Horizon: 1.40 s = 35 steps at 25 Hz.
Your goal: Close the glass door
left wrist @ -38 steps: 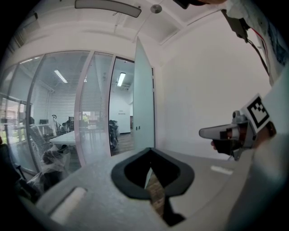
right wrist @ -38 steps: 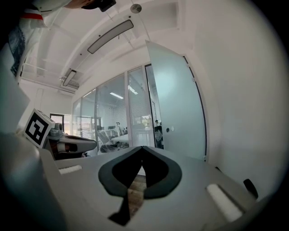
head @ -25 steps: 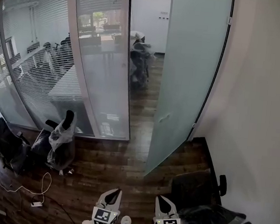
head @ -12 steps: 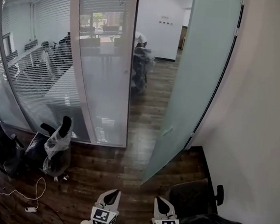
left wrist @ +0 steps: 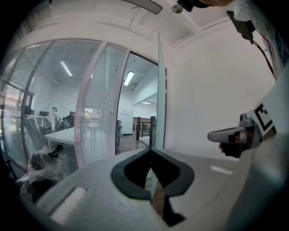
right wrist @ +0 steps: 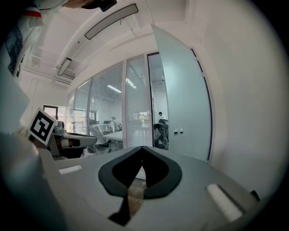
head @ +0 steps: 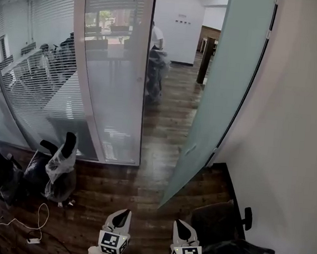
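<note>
A: Where does the glass door point(head: 224, 85) stand?

B: Open. Its frosted leaf hangs from the right side of the doorway point(head: 172, 69) and swings out toward the person, angled close to the white wall point(head: 291, 136). Its long axis is upright, and its free edge comes down to the wooden floor point(head: 130, 188) just ahead of the tongs.

A: And the tongs?

B: The left tongs point(head: 121, 214) and the right tongs point(head: 179, 225) are both pinched together at the tips with nothing between them. They point roughly level, and neither touches the door.

A: Which one is nearer?

B: The right one. The free edge lies ahead, between the two and closer to the right. Closing it probably means pushing that edge away and leftward to the glass partition point(head: 111, 91).
</note>
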Motion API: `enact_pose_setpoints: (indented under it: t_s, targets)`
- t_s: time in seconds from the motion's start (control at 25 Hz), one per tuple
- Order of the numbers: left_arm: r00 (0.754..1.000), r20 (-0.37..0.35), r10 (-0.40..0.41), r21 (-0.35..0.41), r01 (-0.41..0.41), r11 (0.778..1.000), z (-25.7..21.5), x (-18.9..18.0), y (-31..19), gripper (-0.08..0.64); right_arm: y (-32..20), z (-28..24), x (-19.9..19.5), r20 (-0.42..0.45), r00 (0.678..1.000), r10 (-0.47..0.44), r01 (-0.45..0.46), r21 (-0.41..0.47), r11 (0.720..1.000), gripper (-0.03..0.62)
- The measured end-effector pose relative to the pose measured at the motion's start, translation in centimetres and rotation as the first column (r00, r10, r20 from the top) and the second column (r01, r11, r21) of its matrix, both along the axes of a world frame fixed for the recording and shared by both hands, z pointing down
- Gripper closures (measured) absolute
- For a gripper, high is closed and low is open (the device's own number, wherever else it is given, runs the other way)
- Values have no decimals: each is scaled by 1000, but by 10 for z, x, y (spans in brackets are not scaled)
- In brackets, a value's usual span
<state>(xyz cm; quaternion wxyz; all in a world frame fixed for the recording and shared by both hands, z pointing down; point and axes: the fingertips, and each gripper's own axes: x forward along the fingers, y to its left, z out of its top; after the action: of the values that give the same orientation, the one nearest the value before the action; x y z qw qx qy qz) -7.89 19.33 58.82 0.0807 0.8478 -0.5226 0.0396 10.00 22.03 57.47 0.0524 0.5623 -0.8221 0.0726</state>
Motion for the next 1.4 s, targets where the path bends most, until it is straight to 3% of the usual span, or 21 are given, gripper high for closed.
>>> enact_pose_setpoints:
  t_s: [0.4,1.4]
  targets:
    - [1000,2,25,-6,-25,1000,5,15,-12,557,-15,3,8,3,1000,6,-6,-6,1000,586]
    - [998,42,-55,0,55,998,-8,69,-113,557,-134,5,58,36,995,-90,90,-5,996,586]
